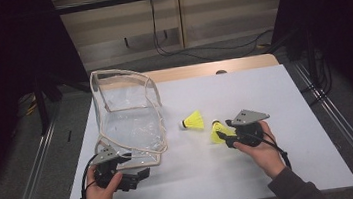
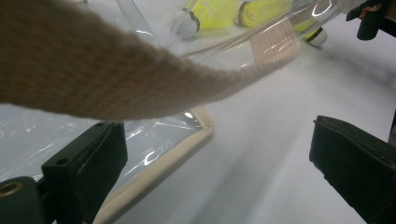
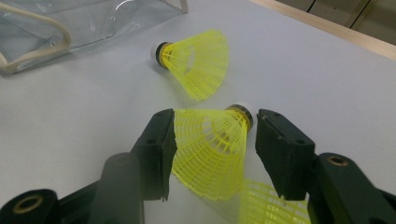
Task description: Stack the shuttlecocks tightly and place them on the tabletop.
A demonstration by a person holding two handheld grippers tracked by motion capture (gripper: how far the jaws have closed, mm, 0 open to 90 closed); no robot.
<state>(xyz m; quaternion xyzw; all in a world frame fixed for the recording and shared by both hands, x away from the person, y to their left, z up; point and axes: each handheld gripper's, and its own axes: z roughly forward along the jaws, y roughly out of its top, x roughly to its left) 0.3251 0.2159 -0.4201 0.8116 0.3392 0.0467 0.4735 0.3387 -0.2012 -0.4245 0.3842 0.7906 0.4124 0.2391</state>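
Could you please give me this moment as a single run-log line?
right gripper: open around near shuttlecock | left gripper: open by clear bag | far shuttlecock: lying on table

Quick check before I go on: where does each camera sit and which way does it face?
High view: above the near edge, looking forward and down on the table; forearms, both hands.
Left gripper view: on the left claw, facing the clear bag and its strap; open jaws.
Right gripper view: on the right claw, jaws around a yellow shuttlecock.
Shared: both shuttlecocks, bag.

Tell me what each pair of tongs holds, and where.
Nothing gripped. Right tongs sit open around a shuttlecock's skirt; left tongs are open beside the bag.
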